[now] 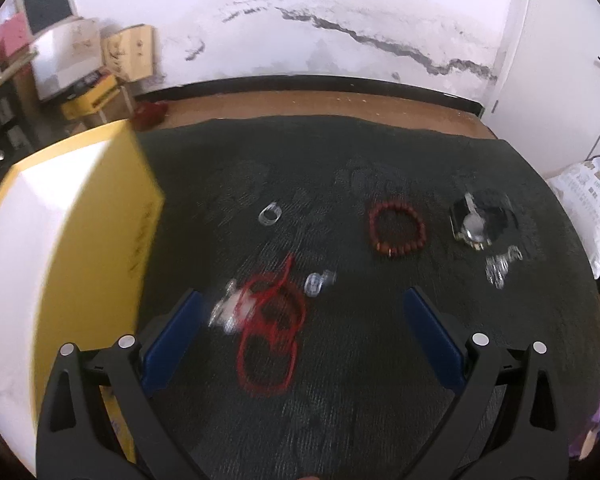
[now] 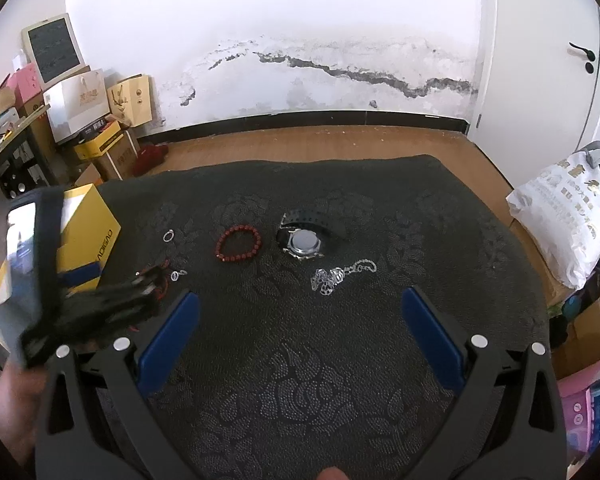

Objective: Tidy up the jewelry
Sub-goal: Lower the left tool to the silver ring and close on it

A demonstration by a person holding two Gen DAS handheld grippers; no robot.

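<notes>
Near the dark cloth's (image 1: pixel 340 400) left edge, beside the yellow box (image 1: pixel 80 240), the left gripper (image 1: pixel 300 320) is hanging spread wide over the red cord bracelet (image 1: pixel 270 340), seemingly lining up a pick, while the right gripper (image 2: pixel 300 320) is waiting spread too.

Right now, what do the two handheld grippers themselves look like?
Both look alike. The left gripper and right gripper each have a black plastic frame with triangular cut-outs, two round silver pins per side, and flat blue fingers. No cables or markings show. Seen from the right wrist, the left gripper is a blurred black body.
</notes>
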